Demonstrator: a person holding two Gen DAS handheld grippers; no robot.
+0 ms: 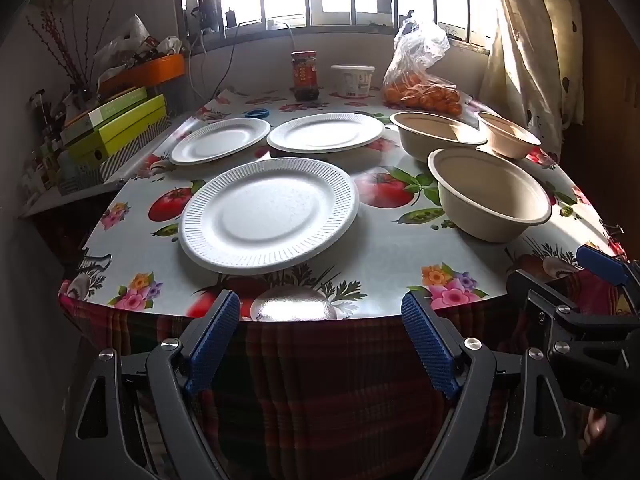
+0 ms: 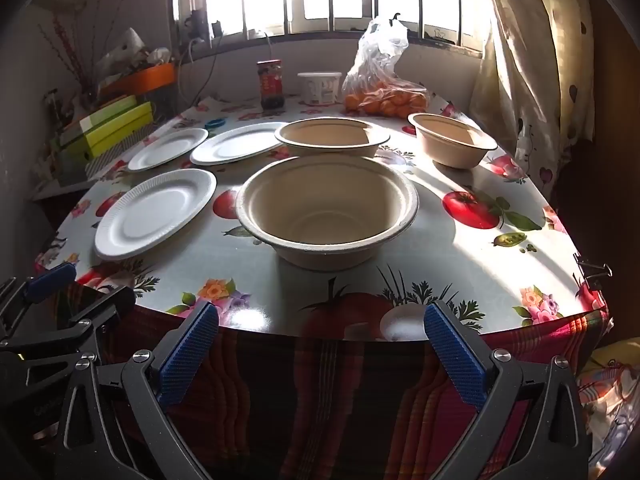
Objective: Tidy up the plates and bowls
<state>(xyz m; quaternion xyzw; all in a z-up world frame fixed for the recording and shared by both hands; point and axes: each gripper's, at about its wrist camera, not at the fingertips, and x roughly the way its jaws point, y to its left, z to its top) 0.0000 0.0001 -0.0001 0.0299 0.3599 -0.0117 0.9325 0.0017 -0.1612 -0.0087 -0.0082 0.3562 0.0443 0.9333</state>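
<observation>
- Left gripper [image 1: 320,344], with blue ribbed pads: jaws are spread wide and empty, held short of the near edge of the table [image 1: 248,280] covered in fruit-and-flower oilcloth.
- Right gripper [image 2: 320,356]: likewise spread and empty.
- Three white ribbed foam plates [image 1: 269,214] are laid apart on the left half.
- Three beige paper-pulp bowls [image 2: 327,213] are set upright on the right half, nearest one before the right gripper.

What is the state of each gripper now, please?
Left gripper: open, holding nothing.
Right gripper: open, holding nothing.
</observation>
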